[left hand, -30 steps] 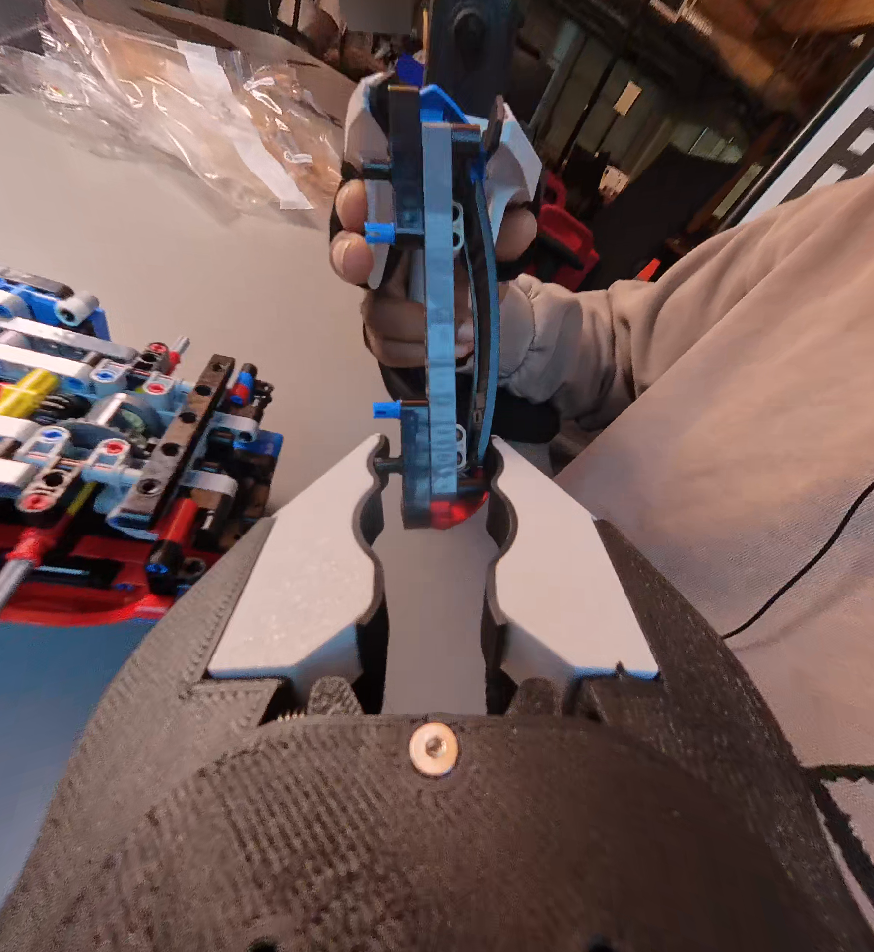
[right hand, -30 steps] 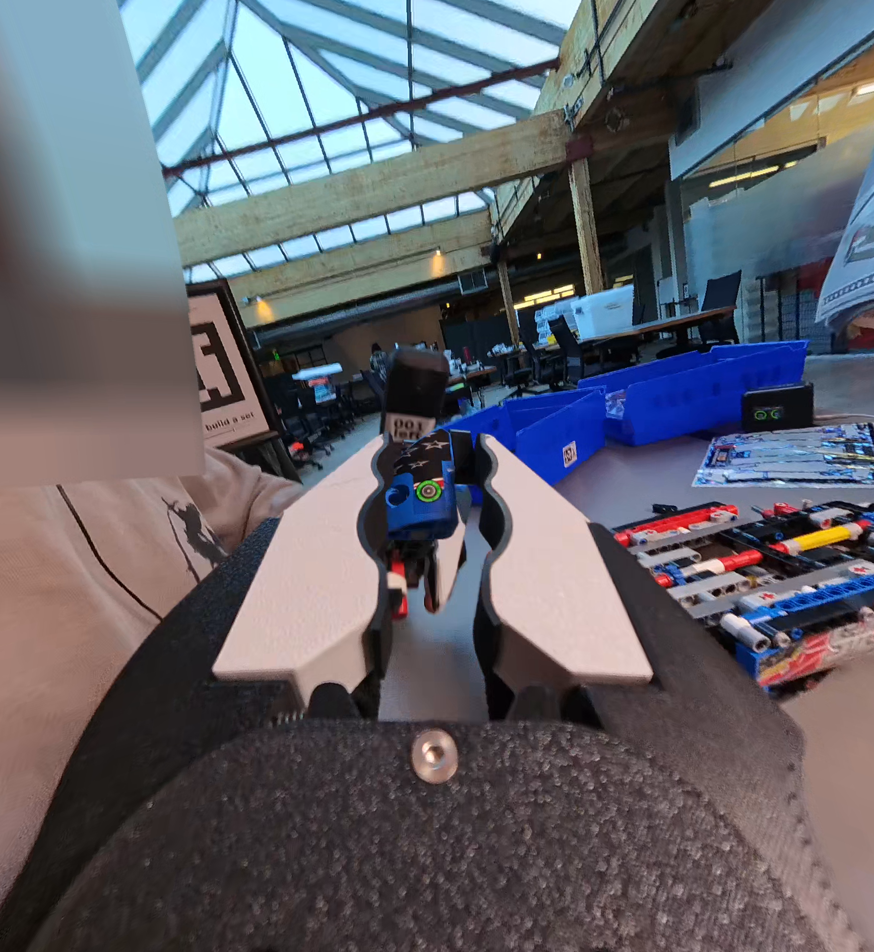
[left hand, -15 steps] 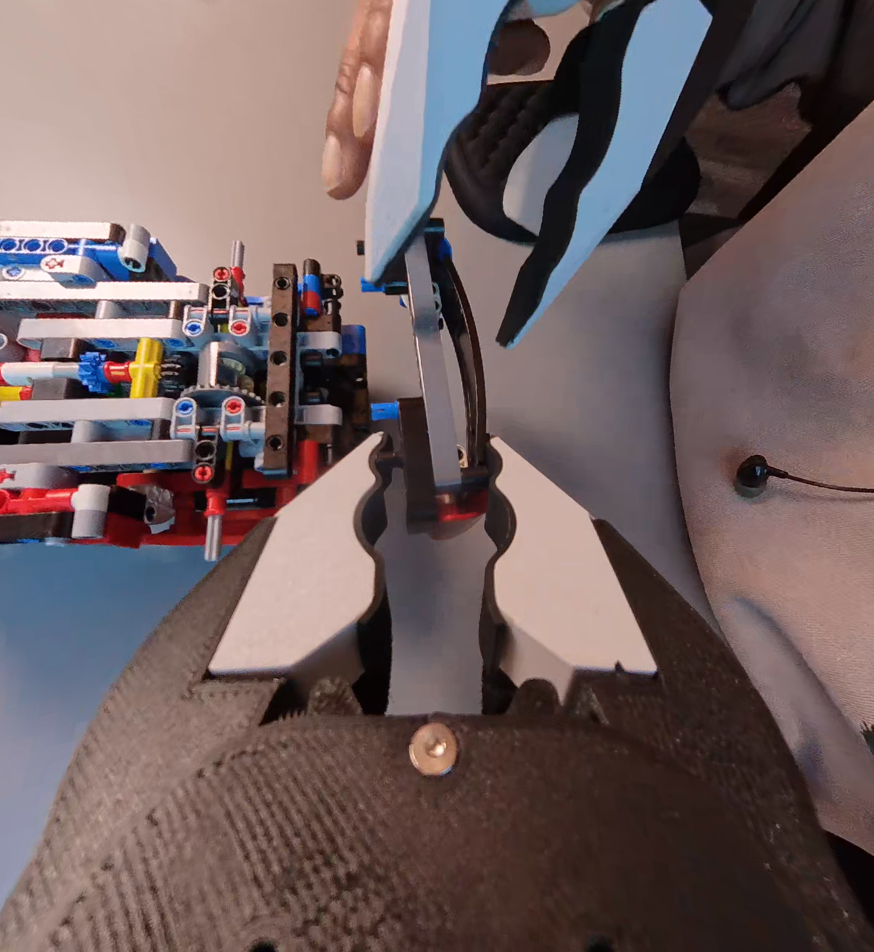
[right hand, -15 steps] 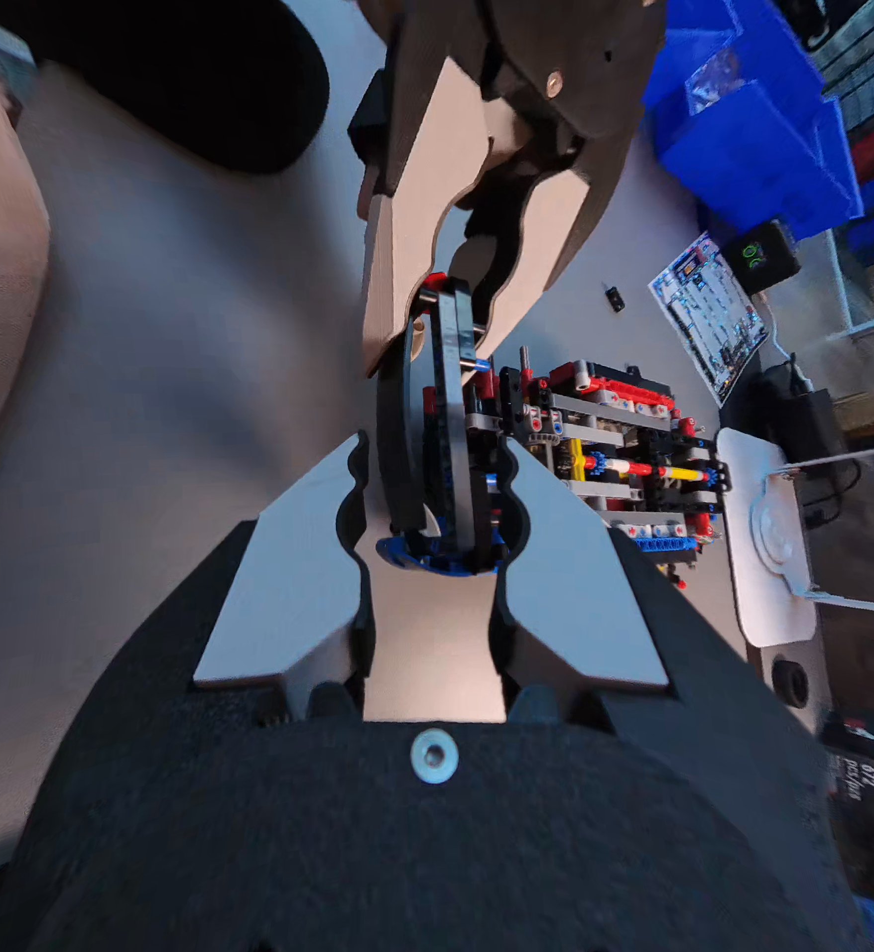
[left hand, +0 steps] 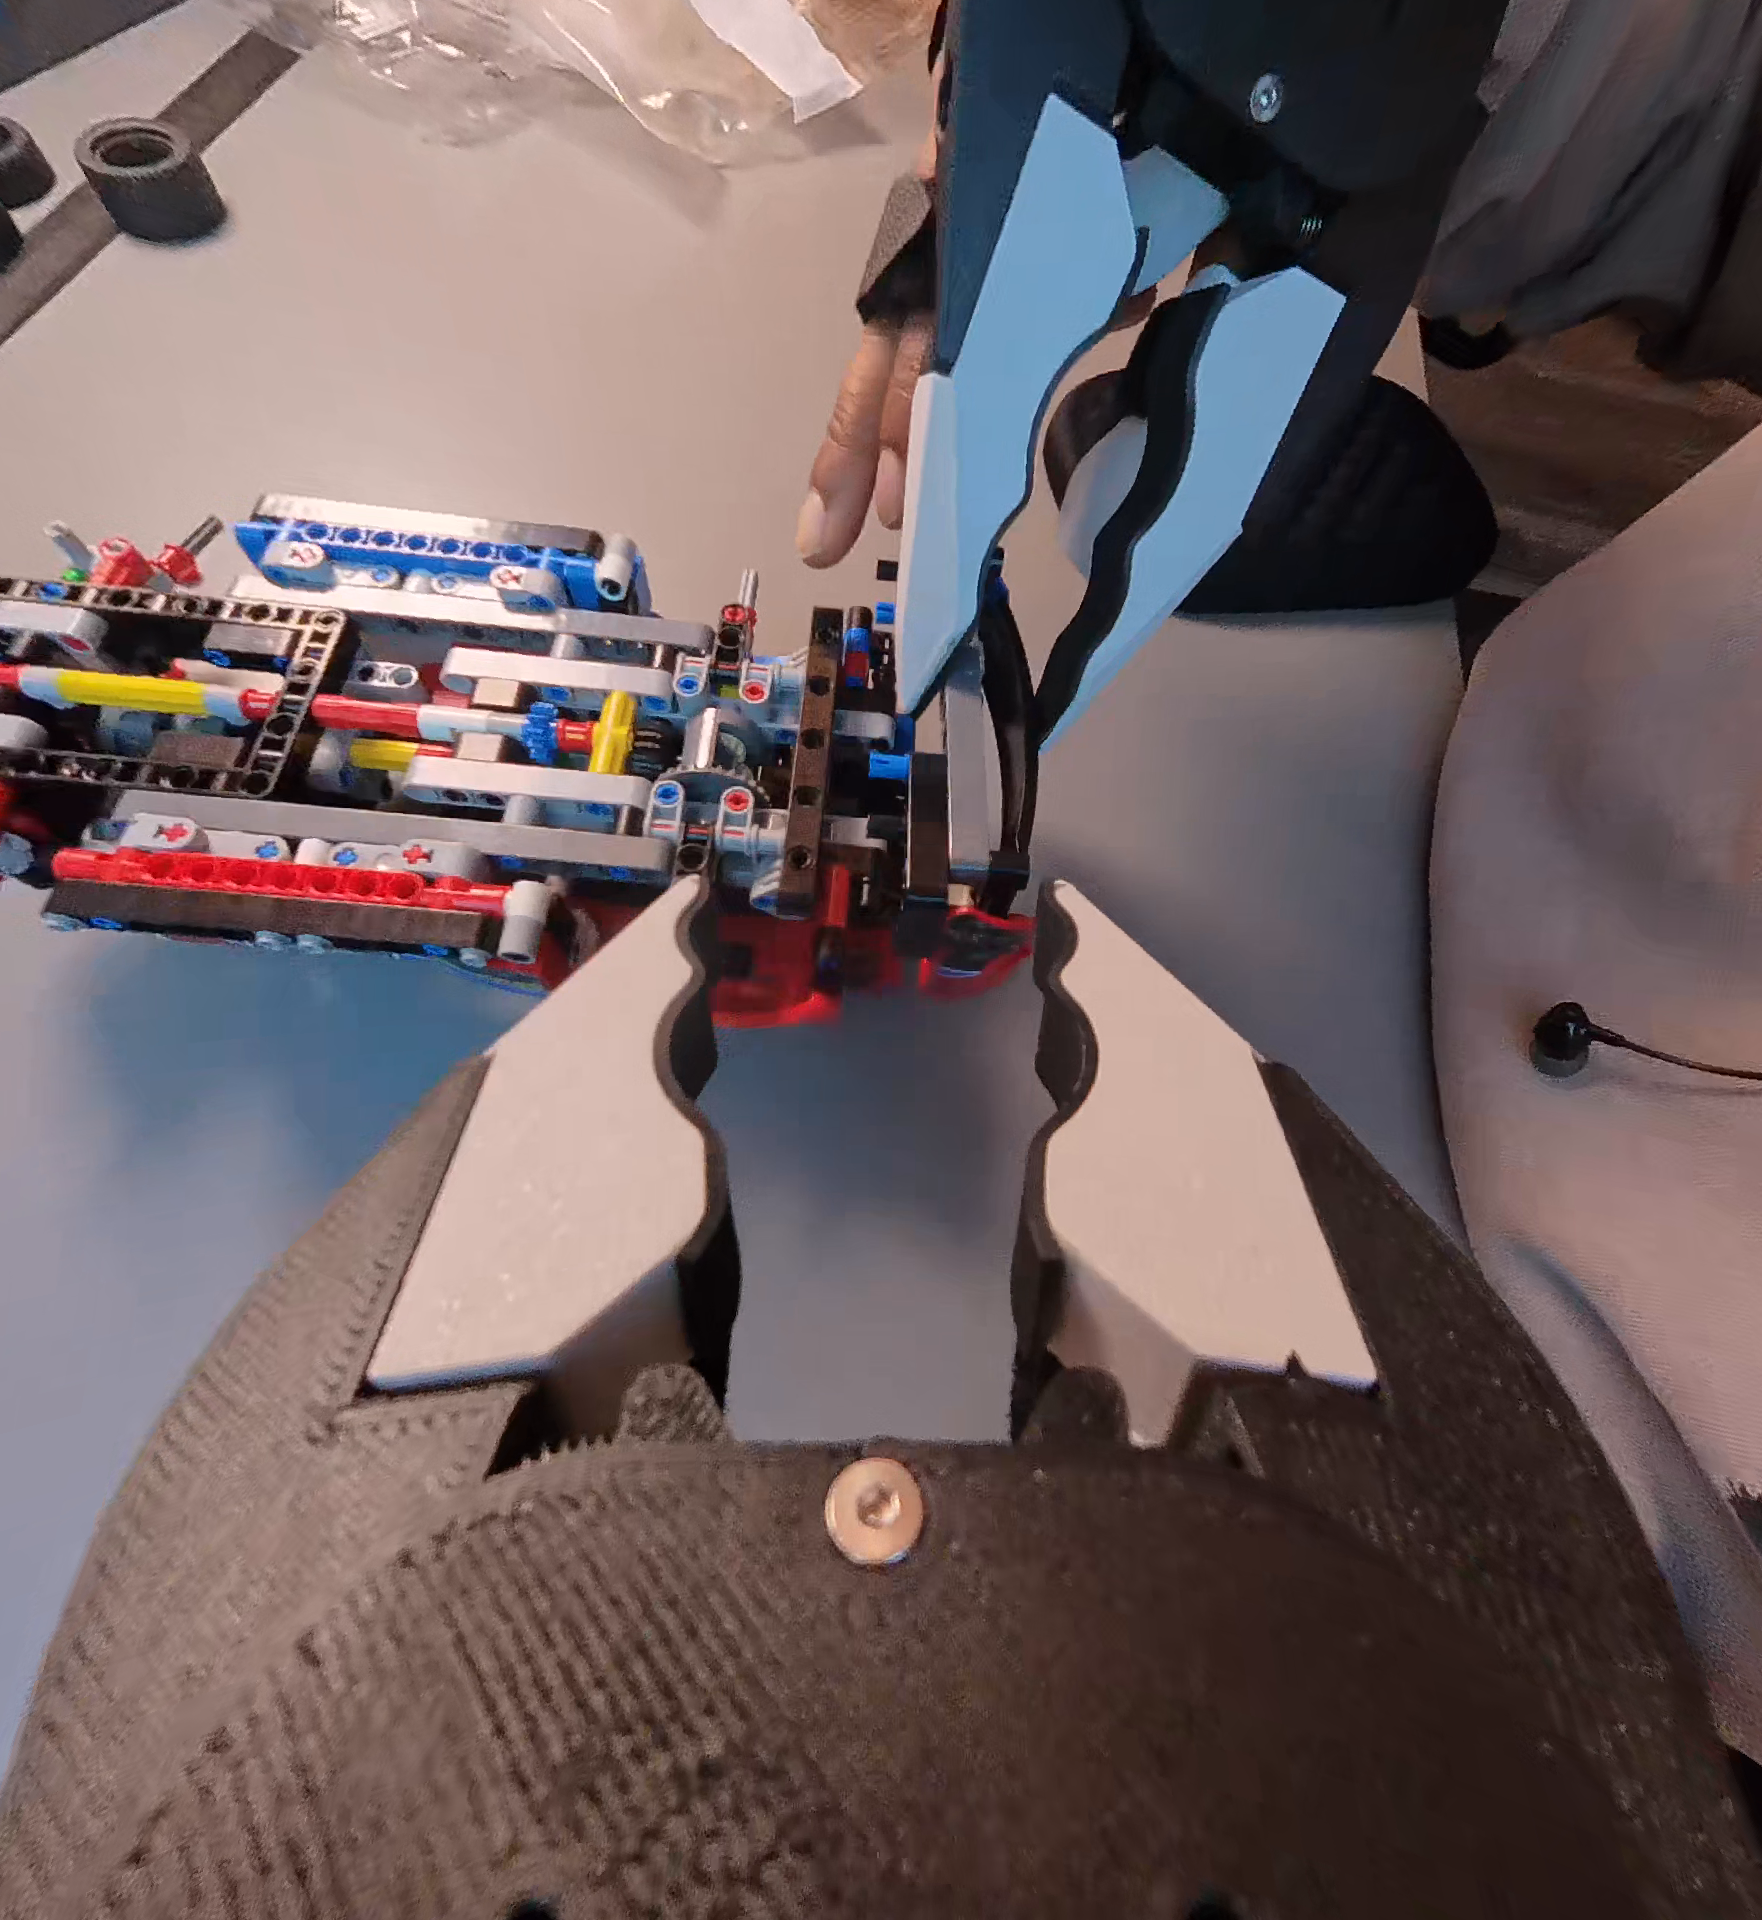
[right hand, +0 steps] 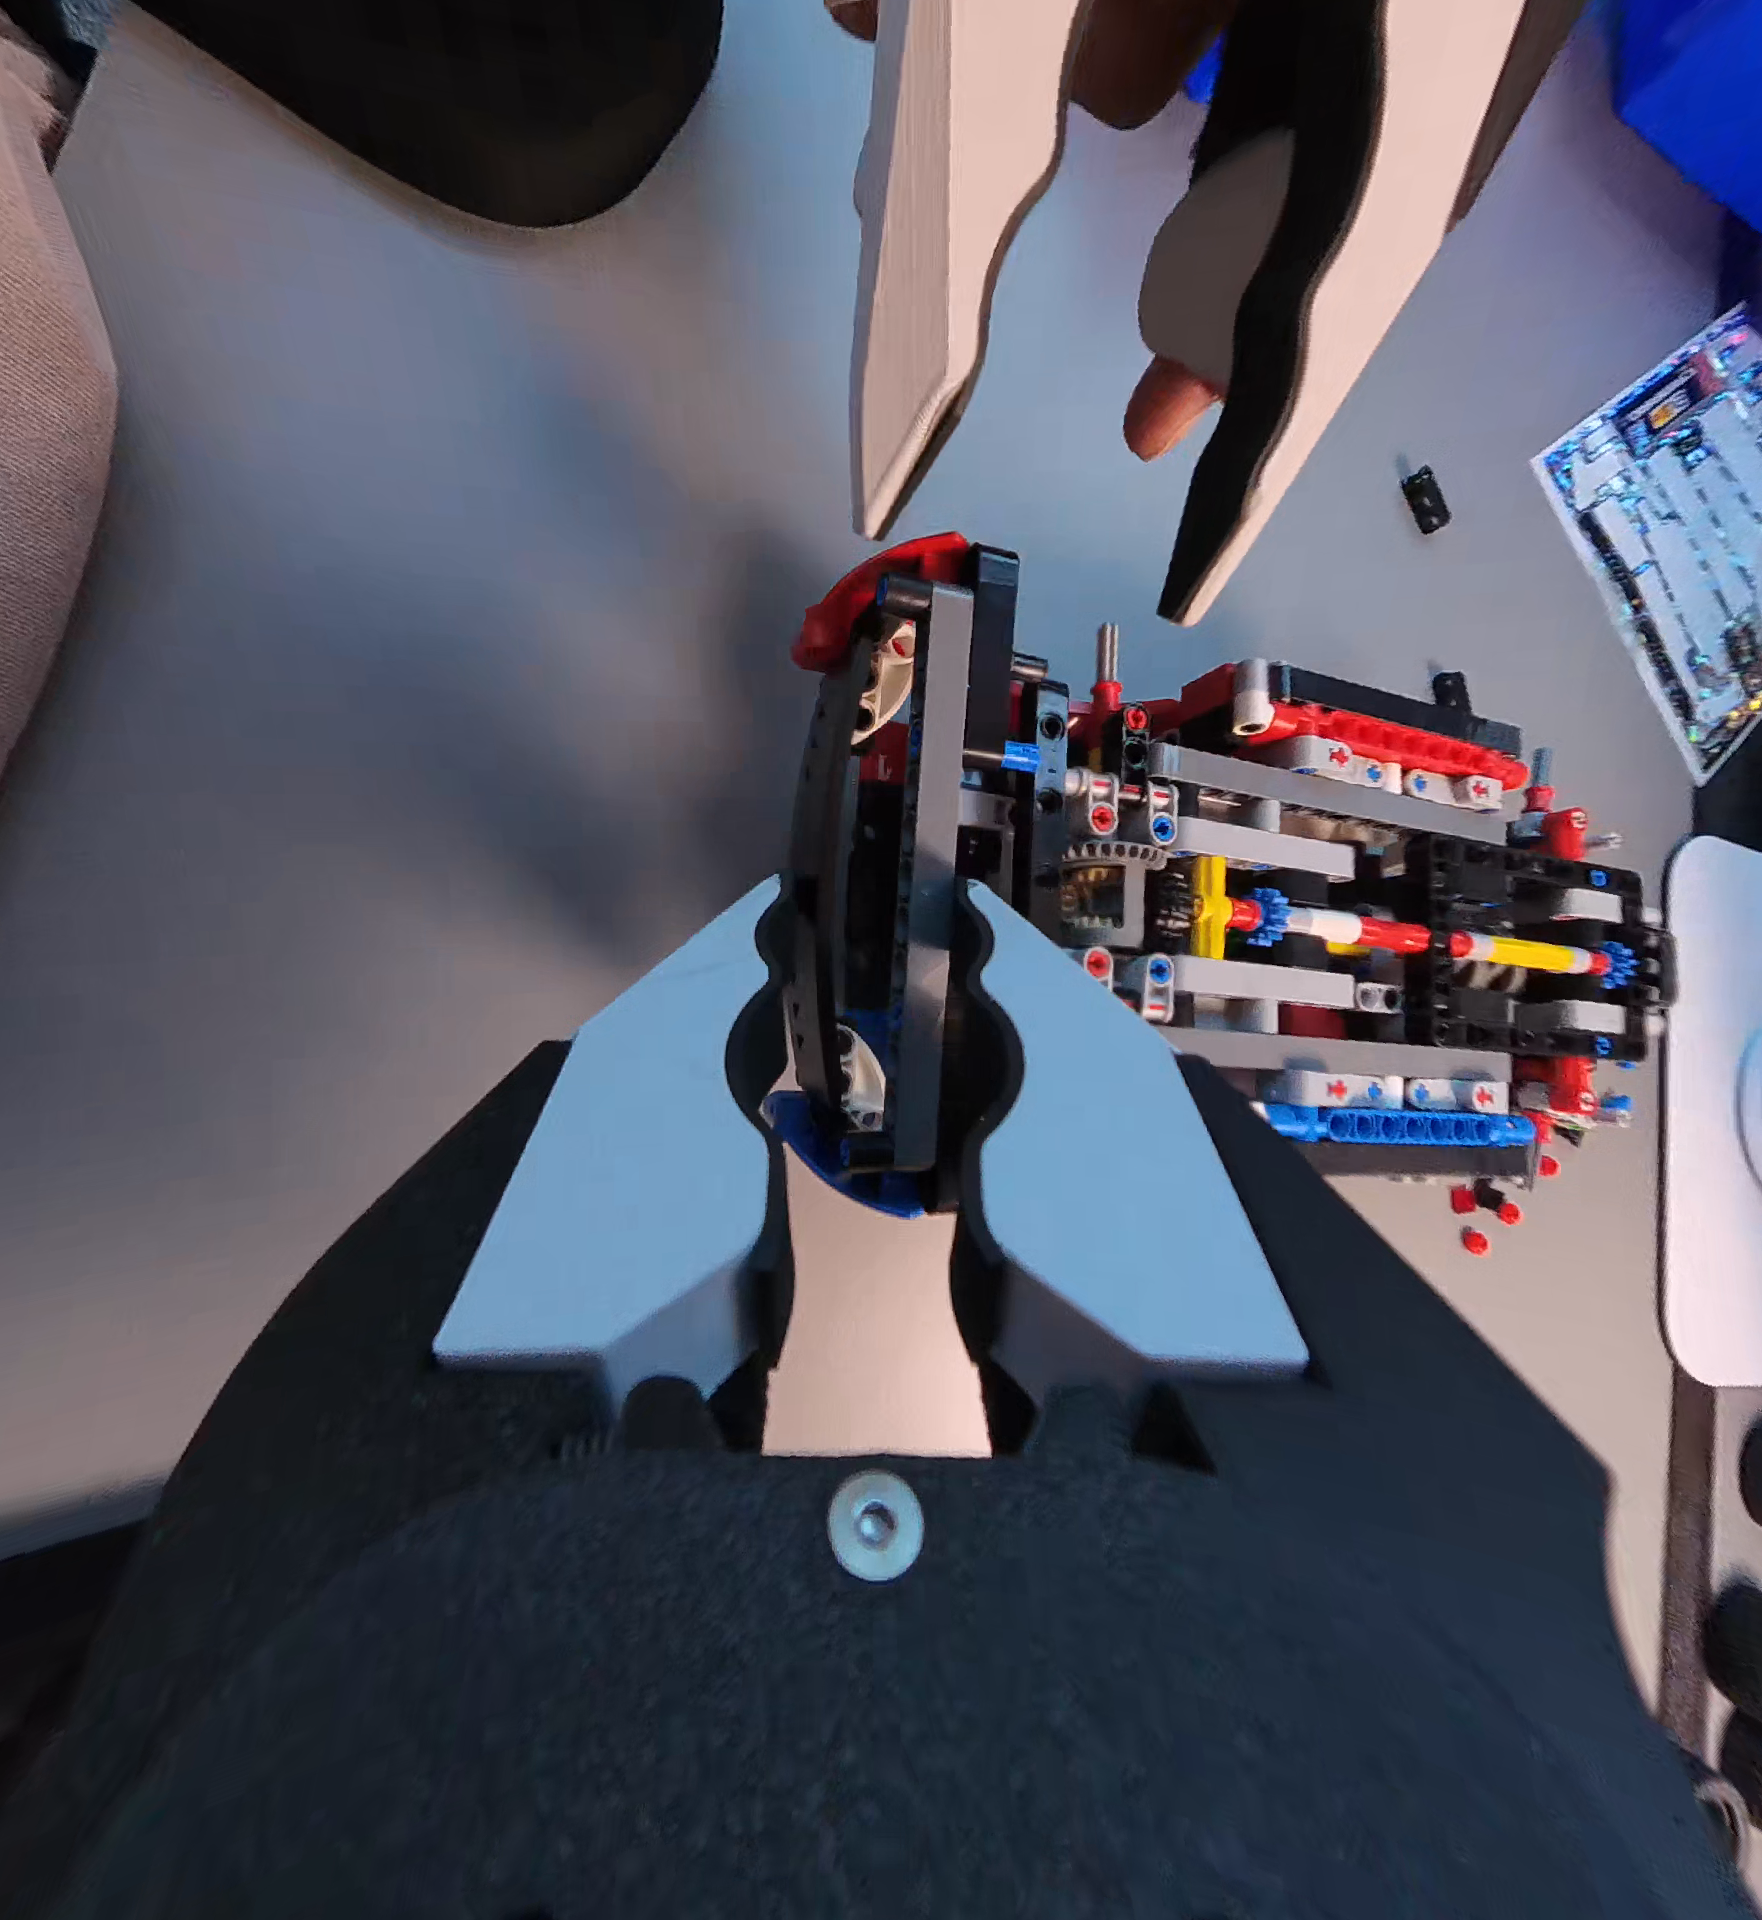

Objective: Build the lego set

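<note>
Right gripper (right hand: 872, 894) clamped, jaws closed on the curved panel piece (right hand: 898, 831) standing against the end of the lego chassis (left hand: 420, 748) on the tabletop (left hand: 441, 312). Left gripper (left hand: 872, 914) with jaws spread, empty, just beside the red corner. Around: black tyres (left hand: 144, 177), plastic bag (left hand: 596, 62), instruction sheet (right hand: 1698, 530).

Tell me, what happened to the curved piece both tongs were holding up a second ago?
The curved bumper piece came down from the air to the table and now sits against the end of the lego car frame. The left tongs let go and opened. The right tongs still pinch the piece. The car frame stayed where it was.
</note>
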Tool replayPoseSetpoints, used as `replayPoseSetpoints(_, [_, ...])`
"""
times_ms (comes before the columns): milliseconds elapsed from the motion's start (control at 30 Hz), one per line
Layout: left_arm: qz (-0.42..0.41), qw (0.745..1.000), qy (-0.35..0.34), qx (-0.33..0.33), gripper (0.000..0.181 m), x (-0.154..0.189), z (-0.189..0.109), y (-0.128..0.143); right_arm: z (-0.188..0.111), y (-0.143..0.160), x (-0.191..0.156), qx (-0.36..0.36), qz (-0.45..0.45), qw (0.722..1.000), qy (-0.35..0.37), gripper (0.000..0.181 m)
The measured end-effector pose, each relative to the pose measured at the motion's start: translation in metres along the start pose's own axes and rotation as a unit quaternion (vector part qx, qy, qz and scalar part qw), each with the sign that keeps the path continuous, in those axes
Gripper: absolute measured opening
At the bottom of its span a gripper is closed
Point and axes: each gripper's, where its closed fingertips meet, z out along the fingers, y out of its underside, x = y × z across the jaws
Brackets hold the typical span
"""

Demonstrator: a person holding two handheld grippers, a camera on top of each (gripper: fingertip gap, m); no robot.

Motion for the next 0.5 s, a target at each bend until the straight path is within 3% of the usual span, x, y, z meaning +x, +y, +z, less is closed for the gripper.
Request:
replayPoseSetpoints(167, [0.007, 1.000, 0.000, -0.028, 0.063, -0.002, 0.020, 0.013, 0.011, 0.005, 0.002, -0.024, -0.008, 0.999, -0.021, 0.025])
replayPoseSetpoints(500, [0.007, 0.999, 0.007, -0.034, 0.049, -0.007, 0.030, 0.014, 0.015, 0.006, 0.006, -0.027, 0.002, 0.999, -0.023, 0.025])
